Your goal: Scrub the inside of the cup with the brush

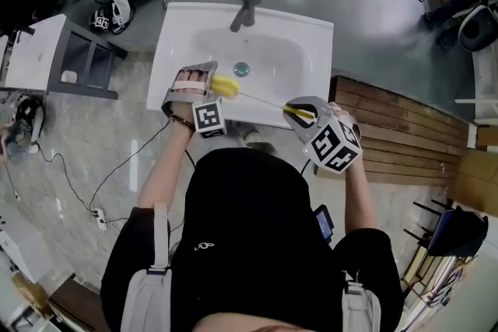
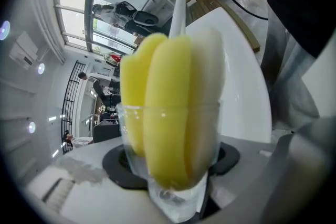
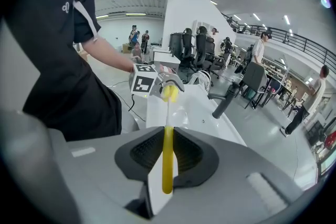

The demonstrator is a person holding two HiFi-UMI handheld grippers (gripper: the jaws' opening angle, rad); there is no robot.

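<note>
One clear cup (image 2: 170, 165), slick, likely breakable, clamped at its sides by left tongs (image 1: 199, 86); one brush (image 1: 227, 85), soft head inside, stiff handle pinched by right tongs (image 3: 167, 157).

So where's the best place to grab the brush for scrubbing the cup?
Grab the brush by its thin yellow handle end, coming from the side away from the cup, as the right gripper does. The fat sponge head sits inside the cup, so only the long straight stick is free.
</note>
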